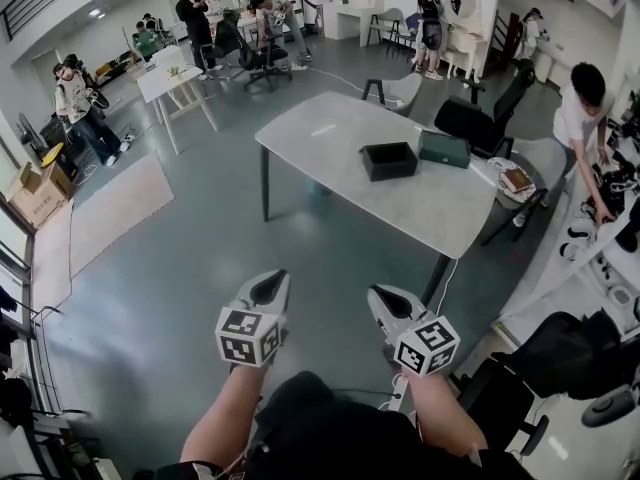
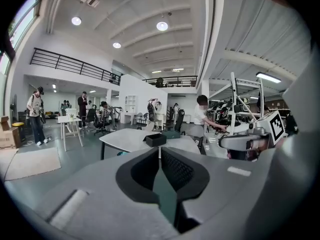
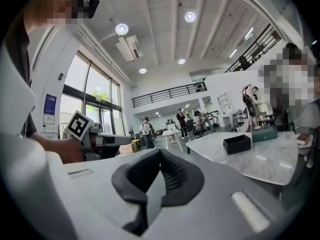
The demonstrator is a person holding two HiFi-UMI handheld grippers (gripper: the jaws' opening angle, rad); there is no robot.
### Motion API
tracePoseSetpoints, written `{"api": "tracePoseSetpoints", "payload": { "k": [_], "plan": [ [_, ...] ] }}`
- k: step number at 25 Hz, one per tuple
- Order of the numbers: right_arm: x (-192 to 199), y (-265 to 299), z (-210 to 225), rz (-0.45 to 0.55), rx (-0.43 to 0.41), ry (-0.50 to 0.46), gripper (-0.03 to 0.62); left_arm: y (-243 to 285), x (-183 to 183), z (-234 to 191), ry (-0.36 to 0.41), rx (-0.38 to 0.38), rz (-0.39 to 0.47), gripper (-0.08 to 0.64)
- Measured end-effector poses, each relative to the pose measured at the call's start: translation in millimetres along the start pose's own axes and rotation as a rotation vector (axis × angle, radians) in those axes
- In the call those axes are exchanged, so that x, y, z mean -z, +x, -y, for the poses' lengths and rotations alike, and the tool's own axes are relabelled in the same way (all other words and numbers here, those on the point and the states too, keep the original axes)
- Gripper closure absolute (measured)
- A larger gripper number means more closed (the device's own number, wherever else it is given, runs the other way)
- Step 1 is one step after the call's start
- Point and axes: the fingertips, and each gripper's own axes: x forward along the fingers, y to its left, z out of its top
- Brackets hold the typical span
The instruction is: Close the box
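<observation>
The open black square box point(image 1: 388, 160) sits upper centre on the pale counter point(image 1: 320, 133), well beyond the left gripper point(image 1: 270, 286) and the nearer right gripper point(image 1: 390, 303), both with fingers together and empty.

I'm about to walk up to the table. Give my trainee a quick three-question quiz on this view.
1. True or false: the black box on the table is closed.
2. What lies beside the box? A) a green lid B) a red cup C) a laptop
3. Fill in: the left gripper and right gripper are both ___ and hold nothing.
Key: 1 false; 2 A; 3 shut.
</observation>
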Motion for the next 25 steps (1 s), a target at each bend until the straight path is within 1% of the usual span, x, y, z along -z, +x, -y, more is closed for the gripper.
{"api": "tracePoseSetpoints", "payload": {
  "k": [3,7,8,10,12,14,18,22,25],
  "plan": [
    [0,4,10,-0.028,-0.004,-0.001,0.589,14,-8,5,0.006,0.013,0.002,0.535],
    [3,17,27,-0.069,-0.002,0.000,0.589,43,-6,2,-0.014,0.030,-0.008,0.535],
    [4,21,32,-0.074,0.002,0.003,0.589,50,-5,0,-0.007,0.033,-0.013,0.535],
    [5,31,44,-0.075,0.017,0.010,0.589,67,-4,-3,0.032,0.041,-0.023,0.535],
    [5,45,58,-0.076,0.039,0.018,0.589,85,-5,-5,0.063,0.064,-0.025,0.536],
    [4,60,71,-0.083,0.055,0.026,0.589,105,-6,-10,0.064,0.092,-0.024,0.537],
    [2,100,95,-0.102,0.072,0.027,0.589,147,-9,-39,0.038,0.121,-0.034,0.535],
    [3,151,122,-0.134,0.099,0.054,0.590,189,-16,-77,0.086,0.134,-0.055,0.536],
    [3,188,140,-0.165,0.112,0.052,0.589,223,-25,-96,0.099,0.186,-0.046,0.535]
  ]
}}
